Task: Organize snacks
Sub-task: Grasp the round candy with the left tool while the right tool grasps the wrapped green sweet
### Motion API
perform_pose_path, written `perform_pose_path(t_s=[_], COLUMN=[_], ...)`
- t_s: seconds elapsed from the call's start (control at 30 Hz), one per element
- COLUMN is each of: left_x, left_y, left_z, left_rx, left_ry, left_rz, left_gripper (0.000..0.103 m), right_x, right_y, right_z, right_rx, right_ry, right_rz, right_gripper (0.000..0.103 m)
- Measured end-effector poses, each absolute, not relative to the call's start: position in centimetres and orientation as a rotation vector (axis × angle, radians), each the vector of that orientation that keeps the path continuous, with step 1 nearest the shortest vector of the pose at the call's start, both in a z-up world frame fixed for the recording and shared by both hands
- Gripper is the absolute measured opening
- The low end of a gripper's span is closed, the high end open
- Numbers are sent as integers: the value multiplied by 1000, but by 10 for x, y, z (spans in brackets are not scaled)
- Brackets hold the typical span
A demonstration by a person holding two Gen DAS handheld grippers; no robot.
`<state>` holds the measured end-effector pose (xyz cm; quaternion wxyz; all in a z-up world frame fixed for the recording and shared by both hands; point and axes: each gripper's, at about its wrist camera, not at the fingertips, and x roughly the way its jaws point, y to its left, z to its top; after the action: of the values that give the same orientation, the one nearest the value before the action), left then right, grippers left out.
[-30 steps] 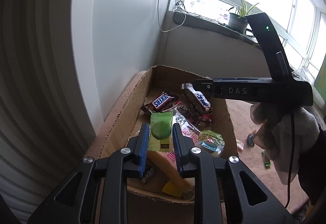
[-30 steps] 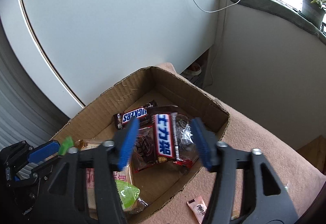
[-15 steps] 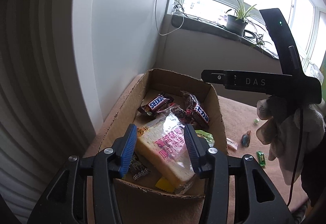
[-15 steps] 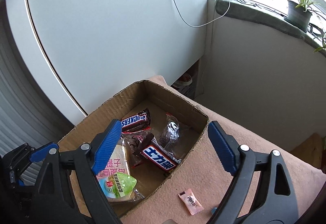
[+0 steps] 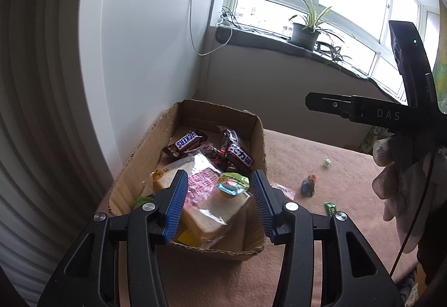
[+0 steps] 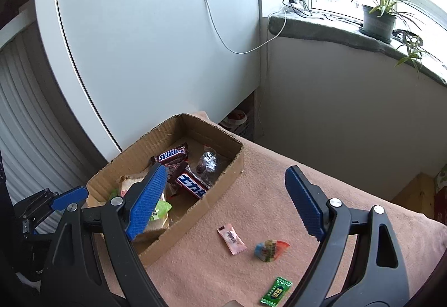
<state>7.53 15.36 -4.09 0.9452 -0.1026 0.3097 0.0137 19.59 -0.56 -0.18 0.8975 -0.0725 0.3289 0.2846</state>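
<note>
Both tongs have pulled back from the cardboard box since a second ago, each dropping its snack inside; both sets of jaws have just been opening. Left tongs now apart, empty, above box's near end. Right tongs wide apart, empty, over pink cloth-covered table. Box at 12 o'clock from left tongs, holds brown bar reading "SNICKERS", second Snickers with Chinese lettering, wrapped bread slice with pink print, green-lidded jelly cup. Loose on table at 3 o'clock of box: pink sachet, multicolour candy, green candy. "DAS" printed on right tongs' body.
</note>
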Motion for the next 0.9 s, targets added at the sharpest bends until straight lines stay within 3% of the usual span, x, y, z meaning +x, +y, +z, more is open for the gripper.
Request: perform_pose_path(t_s=[0.67,0.77,0.9], left_x=[96,107,122], left_y=[47,34,21], left_z=[-60,-65,-74], left_rx=[-139,-123,-97], left_ry=[712,726,748], left_rz=[-157,-172,-191], left_gripper=[47,54,54], right_x=[214,223,235], right_y=[-164,-171,-172], right_z=[-42,-51,-66], right_rx=[-34,-34,-28], right_ry=[764,777,803], right_rz=[384,379,383], right_gripper=[89,89,89])
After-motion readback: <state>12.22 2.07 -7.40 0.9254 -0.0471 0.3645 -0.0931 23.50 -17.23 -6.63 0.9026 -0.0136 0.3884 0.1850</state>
